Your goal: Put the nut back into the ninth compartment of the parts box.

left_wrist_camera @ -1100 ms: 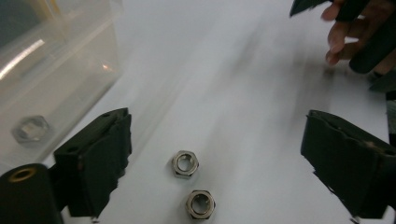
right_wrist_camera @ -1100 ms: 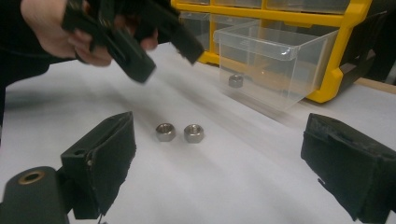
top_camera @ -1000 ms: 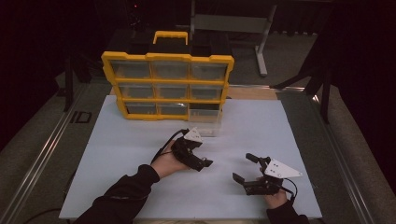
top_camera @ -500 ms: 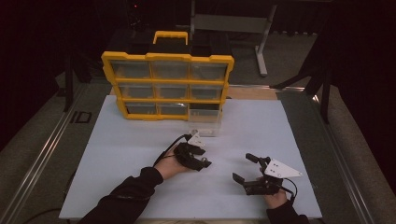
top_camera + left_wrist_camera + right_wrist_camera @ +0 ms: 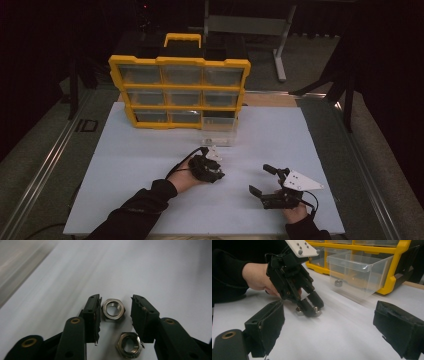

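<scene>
One nut (image 5: pixel 338 283) already lies in the clear drawer (image 5: pixel 359 275) pulled from the yellow organizer (image 5: pixel 180 90); two more lie on the worktop (image 5: pixel 150 150) in front of that drawer. The left tool (image 5: pixel 115 312), tilted down, has just been closing around the farther hex nut (image 5: pixel 113 310), pads not yet pressing, the nearer hex nut (image 5: pixel 129 345) just behind. The right tool (image 5: pixel 329 332) rests open, off to one side.

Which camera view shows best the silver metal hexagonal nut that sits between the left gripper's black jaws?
The left gripper view: the silver metal hexagonal nut lies sharp and close between the left gripper's closing jaws, one pad near it, the other apart. The right gripper view shows it mostly hidden behind those jaws. In the high view it cannot be made out.
</scene>
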`<action>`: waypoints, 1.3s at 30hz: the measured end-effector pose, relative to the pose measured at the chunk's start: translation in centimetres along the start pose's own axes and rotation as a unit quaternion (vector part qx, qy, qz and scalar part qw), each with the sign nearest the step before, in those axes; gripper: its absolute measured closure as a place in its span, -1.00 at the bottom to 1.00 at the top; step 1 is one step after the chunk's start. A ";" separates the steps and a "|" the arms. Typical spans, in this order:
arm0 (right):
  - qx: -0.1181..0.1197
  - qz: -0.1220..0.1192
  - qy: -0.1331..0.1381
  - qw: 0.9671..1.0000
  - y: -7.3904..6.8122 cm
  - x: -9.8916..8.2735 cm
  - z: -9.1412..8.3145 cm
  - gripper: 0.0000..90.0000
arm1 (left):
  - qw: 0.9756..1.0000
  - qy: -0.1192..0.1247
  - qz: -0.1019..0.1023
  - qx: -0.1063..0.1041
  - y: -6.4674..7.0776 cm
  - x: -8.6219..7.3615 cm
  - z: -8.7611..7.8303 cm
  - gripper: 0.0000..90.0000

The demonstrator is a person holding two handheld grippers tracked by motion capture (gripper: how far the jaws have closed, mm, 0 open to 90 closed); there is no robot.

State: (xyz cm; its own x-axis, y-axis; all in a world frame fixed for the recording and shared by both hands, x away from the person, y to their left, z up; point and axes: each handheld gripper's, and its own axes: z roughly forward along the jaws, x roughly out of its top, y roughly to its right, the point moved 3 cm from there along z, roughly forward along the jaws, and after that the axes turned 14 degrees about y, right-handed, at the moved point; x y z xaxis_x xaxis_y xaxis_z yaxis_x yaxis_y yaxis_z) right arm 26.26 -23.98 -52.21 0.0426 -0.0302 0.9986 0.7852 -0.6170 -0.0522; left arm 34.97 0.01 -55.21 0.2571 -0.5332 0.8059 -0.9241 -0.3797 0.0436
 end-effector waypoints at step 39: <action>0.000 -0.002 0.000 1.000 0.0 0.0 0.0 -0.77 | 0.999 0.028 0.007 0.025 -1.8 4.7 -3.5 0.53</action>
State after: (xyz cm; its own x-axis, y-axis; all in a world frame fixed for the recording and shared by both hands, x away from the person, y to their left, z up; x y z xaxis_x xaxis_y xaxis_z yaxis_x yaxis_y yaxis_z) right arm 26.28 -23.99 -52.19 0.0396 -0.0291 0.9988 0.7850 -0.6176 -0.0492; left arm 36.88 0.88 -49.43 0.2261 -0.4969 0.8378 -0.9118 -0.4107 0.0025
